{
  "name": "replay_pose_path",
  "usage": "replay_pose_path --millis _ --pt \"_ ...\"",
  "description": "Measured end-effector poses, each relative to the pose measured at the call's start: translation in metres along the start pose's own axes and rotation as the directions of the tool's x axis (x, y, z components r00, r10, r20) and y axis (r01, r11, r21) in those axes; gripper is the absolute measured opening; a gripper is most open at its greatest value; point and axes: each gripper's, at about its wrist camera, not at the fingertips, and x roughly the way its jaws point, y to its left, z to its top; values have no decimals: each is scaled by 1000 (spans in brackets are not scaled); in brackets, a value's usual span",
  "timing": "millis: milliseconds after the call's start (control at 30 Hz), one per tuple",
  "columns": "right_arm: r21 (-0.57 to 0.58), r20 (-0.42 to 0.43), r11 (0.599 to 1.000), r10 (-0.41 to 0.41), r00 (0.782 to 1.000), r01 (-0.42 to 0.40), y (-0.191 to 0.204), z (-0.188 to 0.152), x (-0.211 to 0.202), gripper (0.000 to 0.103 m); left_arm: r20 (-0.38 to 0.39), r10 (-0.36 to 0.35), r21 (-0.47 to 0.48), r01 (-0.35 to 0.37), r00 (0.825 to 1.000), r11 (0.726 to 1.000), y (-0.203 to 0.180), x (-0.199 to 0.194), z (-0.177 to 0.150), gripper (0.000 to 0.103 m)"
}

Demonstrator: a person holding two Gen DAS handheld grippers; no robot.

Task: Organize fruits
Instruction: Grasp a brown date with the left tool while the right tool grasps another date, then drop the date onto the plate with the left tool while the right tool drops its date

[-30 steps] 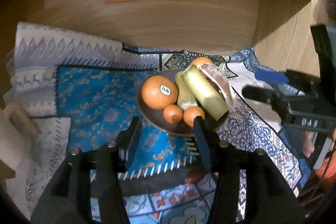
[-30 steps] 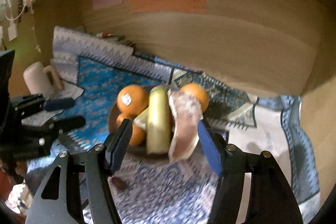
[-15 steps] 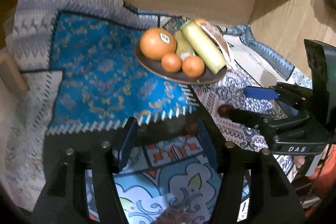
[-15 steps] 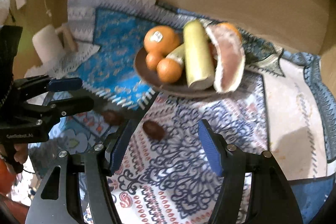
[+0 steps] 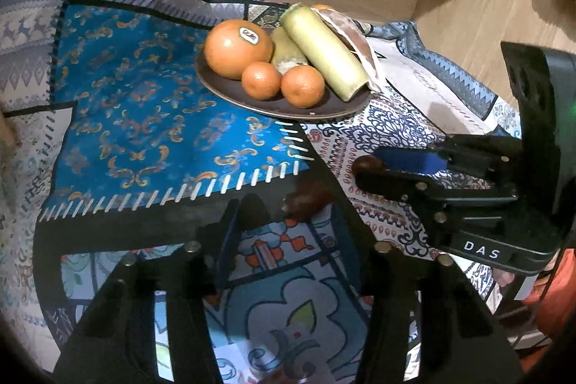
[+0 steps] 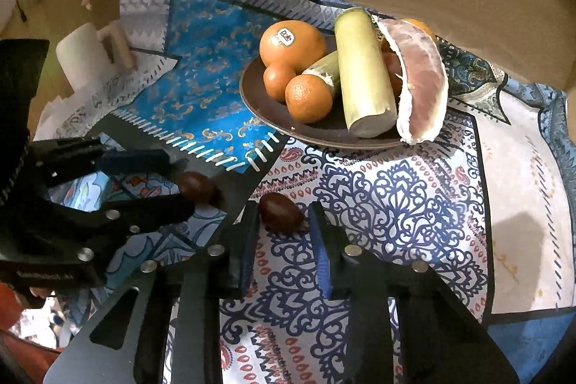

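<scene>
both tools (image 6: pixel 284 225) (image 5: pixel 284 215) spread around dates (image 6: pixel 280 212) near plate (image 6: pixel 259 103) rim.

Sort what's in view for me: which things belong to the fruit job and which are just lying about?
Job:
brown plate
large orange
two small oranges
pale green stalks
pomelo wedge
two dark brown fruits on the cloth
left gripper
right gripper

Lying about:
patchwork cloth
white mug

Plate (image 6: pixel 280 128) with oranges (image 6: pixel 292 43) on cloth (image 6: pixel 201 67); two dates (image 6: pixel 280 212) before it; mug (image 6: pixel 83 57) far left.
</scene>
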Motion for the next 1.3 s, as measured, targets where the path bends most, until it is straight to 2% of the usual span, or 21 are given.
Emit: replay_pose_path --millis 67,233,567,967,1300 --pt "-5 7 1000 -1 1000 1 1 0 -1 23 -1 -7 6 7 1000 1000 -1 1 0 38" --pt "3 23 1000 15 1000 -15 0 -1 -7 22 -6 -27 18 27 1000 999 -5 6 3 24" --pt "19 70 1000 11 998 -13 -5 3 -22 22 21 -6 33 6 1000 999 -6 0 9 23" --pt "17 125 1000 -16 992 14 -10 30 -26 22 99 28 25 -31 995 999 16 -14 44 23" --pt "-2 131 1000 -18 991 18 -14 56 -12 22 89 40 19 -42 995 999 38 -2 68 23"
